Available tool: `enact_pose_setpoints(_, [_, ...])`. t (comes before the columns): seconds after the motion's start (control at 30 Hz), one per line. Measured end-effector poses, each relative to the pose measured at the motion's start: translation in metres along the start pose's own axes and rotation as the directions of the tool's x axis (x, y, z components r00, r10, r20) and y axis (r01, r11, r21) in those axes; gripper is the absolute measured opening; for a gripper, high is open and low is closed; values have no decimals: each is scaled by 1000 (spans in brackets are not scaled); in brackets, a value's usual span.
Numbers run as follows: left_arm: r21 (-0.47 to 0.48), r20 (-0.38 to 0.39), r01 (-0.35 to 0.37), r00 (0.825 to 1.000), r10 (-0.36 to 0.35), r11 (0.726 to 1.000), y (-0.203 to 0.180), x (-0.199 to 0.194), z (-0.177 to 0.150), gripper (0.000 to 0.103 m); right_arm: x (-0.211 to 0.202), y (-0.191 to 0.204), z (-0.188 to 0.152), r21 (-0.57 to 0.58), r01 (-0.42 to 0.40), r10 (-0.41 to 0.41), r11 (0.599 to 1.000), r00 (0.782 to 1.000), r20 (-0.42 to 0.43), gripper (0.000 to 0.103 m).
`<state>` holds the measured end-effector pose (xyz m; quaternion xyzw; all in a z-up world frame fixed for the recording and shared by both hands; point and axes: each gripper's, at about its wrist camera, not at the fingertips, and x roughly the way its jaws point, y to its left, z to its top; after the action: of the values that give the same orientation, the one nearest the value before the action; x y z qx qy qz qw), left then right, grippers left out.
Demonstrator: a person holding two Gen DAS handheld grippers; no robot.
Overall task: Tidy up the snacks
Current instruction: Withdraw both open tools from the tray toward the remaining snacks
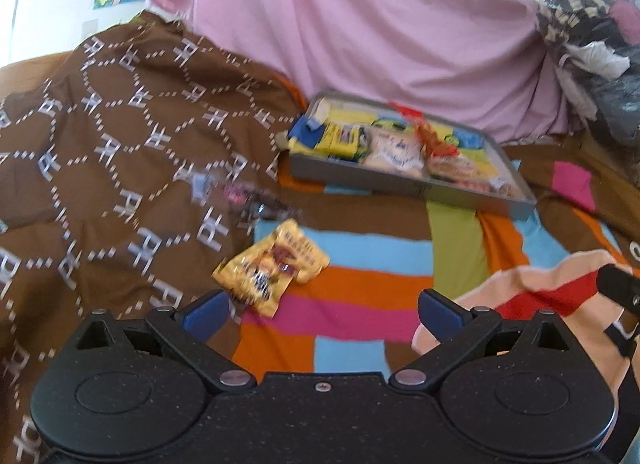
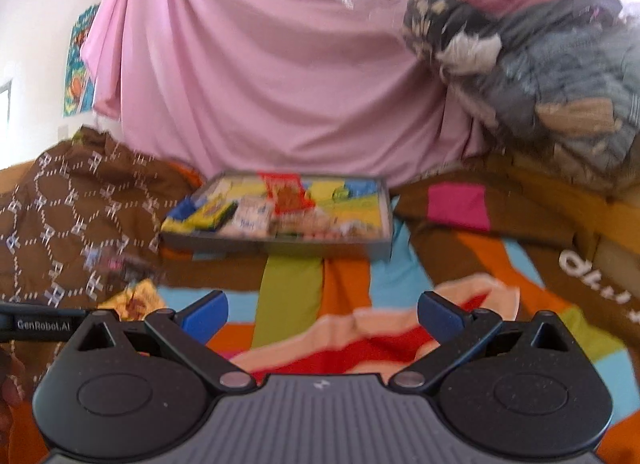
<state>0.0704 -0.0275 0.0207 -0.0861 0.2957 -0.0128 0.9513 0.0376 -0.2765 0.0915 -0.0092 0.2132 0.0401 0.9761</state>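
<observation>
Hovering wide-open left tool (image 1: pixel 322 310) over crinkly yellow foil snack packet (image 1: pixel 272 264), risking slippage on soft striped bedspread (image 1: pixel 360 256) short of grey rectangular tray (image 1: pixel 412 180).

The bedspread (image 1: pixel 360 264) shows blocks of orange, sky blue, pink, green and brown. A brown quilt (image 1: pixel 120 124) carries a white dotted lattice with letter marks. The sheet (image 1: pixel 380 24) behind is plain pink. The tray (image 1: pixel 480 194) is grey; the packet (image 1: pixel 272 266) is yellow with dark print. A peach and red cloth (image 2: pixel 360 340) lies near.
</observation>
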Motion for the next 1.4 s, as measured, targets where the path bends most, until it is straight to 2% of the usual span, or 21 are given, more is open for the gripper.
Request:
enact_pose_setpoints(0.2, [-15,-34,-45,998,45,999,8,-8,-19,101,12,15,-20,-40,-38,32,998,992,-126,103])
enact_pose_setpoints(0.57, [-15,-104,-112,988,110,994,18,-7,-28,100,23,27,-36,-50,-104,89,993,965,-248,103])
enact_pose_setpoints(1.03, [-23,-140,-116,984,112,993,29,-3,-27,100,34,33,-38,-58,-143,120,988,948,-294,103])
enact_pose_setpoints(1.4, [5,-140,-103,985,102,995,52,9,3,100,71,57,-16,-73,-235,200,969,926,-319,103])
